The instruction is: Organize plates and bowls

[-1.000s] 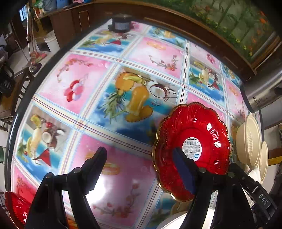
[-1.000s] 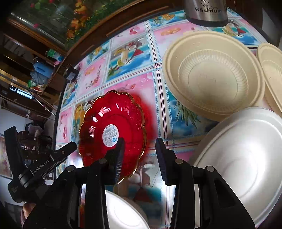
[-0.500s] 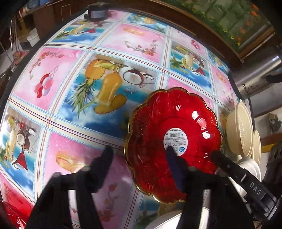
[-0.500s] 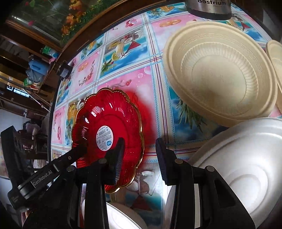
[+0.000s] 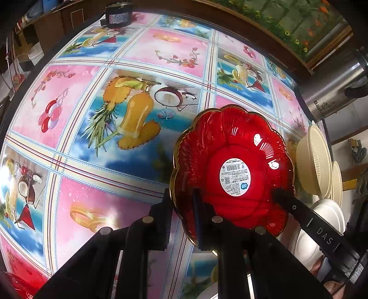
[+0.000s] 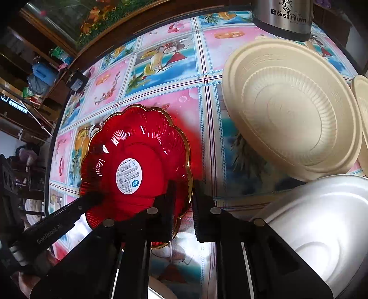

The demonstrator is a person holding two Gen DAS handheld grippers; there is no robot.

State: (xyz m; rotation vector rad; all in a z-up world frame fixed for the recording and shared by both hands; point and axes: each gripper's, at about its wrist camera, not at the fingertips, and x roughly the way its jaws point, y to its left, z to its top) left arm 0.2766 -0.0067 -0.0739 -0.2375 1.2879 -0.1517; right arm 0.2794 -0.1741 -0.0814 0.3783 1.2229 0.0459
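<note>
Scene: A red scalloped glass plate [image 5: 232, 170] with a gold rim and a white barcode sticker lies on the fruit-print bench [image 5: 142, 96], gripped from two sides at once.
Left tongs [image 5: 182, 220]: Narrowed onto the plate's near-left rim, one finger outside the edge, the other over the red glass; the rim sits pinched between them.
Right tongs [image 6: 184, 209]: Closed on the opposite edge of the same plate, one finger inside the rim and one outside; the gold lip shows in the slim gap.
Surroundings: A cream ribbed bowl [image 6: 289, 103] lies just beyond the plate, a white plate [image 6: 322, 225] sits near the right tongs, and a steel flask [image 6: 283, 16] stands at the bench's far edge.
Step in hand: Judged to be a two-handed lift of the red plate for stacking or re-siting.
Doing it well: Glass is slick and the rim is fluted, so both grips should stay firm and rise together, level, with no twisting between the two sides; the plate should clear the cream bowl before it travels.
Risk: An uneven lift could lever the rim out of one grip, or tip the plate.
Change: A second ago the left tongs stood wide with only one finger over the plate, and the right tongs straddled the rim loosely; both have just been closing, and now bite the rim.
</note>
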